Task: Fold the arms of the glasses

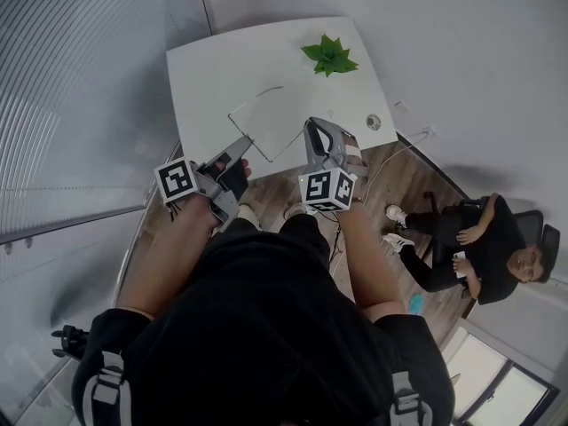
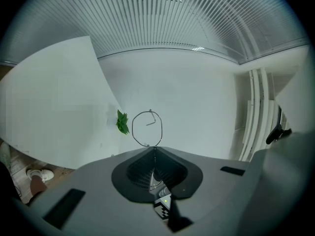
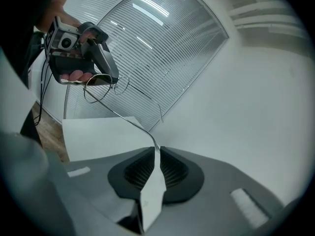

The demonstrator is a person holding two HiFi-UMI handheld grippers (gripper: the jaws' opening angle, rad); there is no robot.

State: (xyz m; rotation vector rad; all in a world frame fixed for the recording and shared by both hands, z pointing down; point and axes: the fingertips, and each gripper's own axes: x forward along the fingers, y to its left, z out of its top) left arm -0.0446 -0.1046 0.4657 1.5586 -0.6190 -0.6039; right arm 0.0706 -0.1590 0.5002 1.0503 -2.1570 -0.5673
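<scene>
The glasses are a thin wire frame, held in the air between my two grippers over the white table (image 1: 213, 69). In the left gripper view one round rim (image 2: 146, 128) stands just beyond the left gripper (image 2: 154, 148), whose jaws are shut on the rim's lower edge. In the right gripper view a long arm of the glasses (image 3: 129, 120) runs from the right gripper (image 3: 157, 149), shut on its end, up to the rims (image 3: 101, 90) at the left gripper (image 3: 81, 50). In the head view the left gripper (image 1: 241, 146) and right gripper (image 1: 313, 128) face each other; the wire barely shows.
A small green plant (image 1: 330, 56) sits at the table's far side, also in the left gripper view (image 2: 121, 122). A small round thing (image 1: 374, 122) lies near the right edge. A person (image 1: 479, 238) sits on a chair at the right. Slatted blinds (image 1: 80, 78) line the left wall.
</scene>
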